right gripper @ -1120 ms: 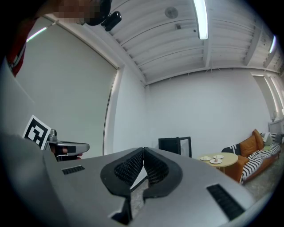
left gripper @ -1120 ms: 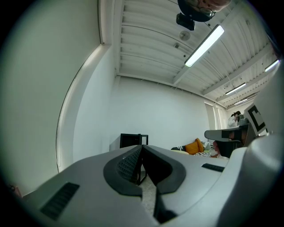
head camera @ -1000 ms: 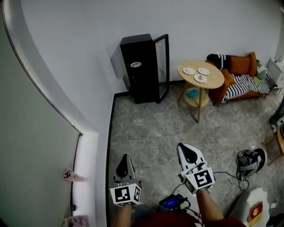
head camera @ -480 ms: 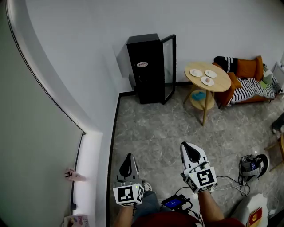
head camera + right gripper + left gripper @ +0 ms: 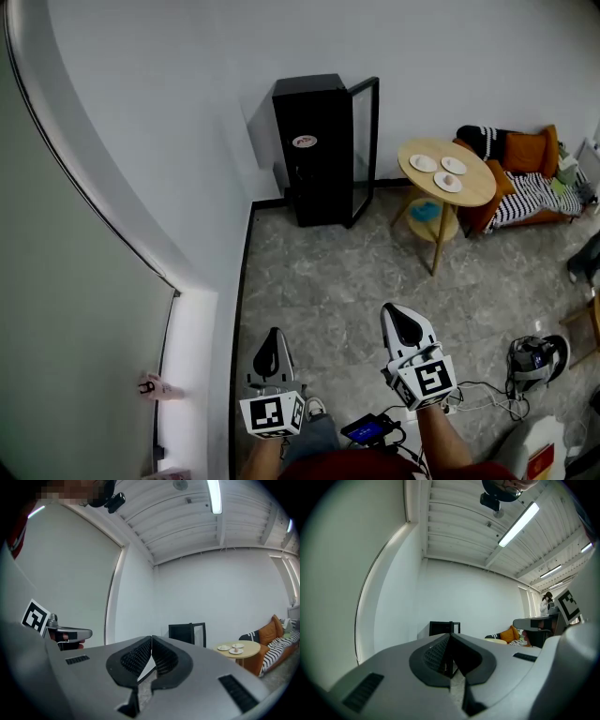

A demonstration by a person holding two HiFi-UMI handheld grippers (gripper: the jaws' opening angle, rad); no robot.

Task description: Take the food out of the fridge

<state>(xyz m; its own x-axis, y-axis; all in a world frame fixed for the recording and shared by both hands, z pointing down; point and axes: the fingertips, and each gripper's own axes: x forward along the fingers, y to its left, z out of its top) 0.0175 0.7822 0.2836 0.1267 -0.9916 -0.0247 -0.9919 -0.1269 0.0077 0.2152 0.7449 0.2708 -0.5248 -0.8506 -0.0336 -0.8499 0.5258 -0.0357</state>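
The left tongs (image 5: pixel 270 339) and right tongs (image 5: pixel 403 323) are both clenched on nothing and carried low, likely just for the walk. The fridge (image 5: pixel 317 150) stands well ahead of them, its door (image 5: pixel 365 145) open; any food inside is out of sight. Further right stands a table (image 5: pixel 429 186) with plates (image 5: pixel 438 170). Only open floor (image 5: pixel 347 272) lies between.

Black fridge (image 5: pixel 314 150), speckled grey floor (image 5: pixel 319 281)

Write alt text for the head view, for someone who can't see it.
The left gripper and right gripper, both shut and empty, point across a grey floor toward a black fridge, its door open. Beside it stands a round table holding three small plates.
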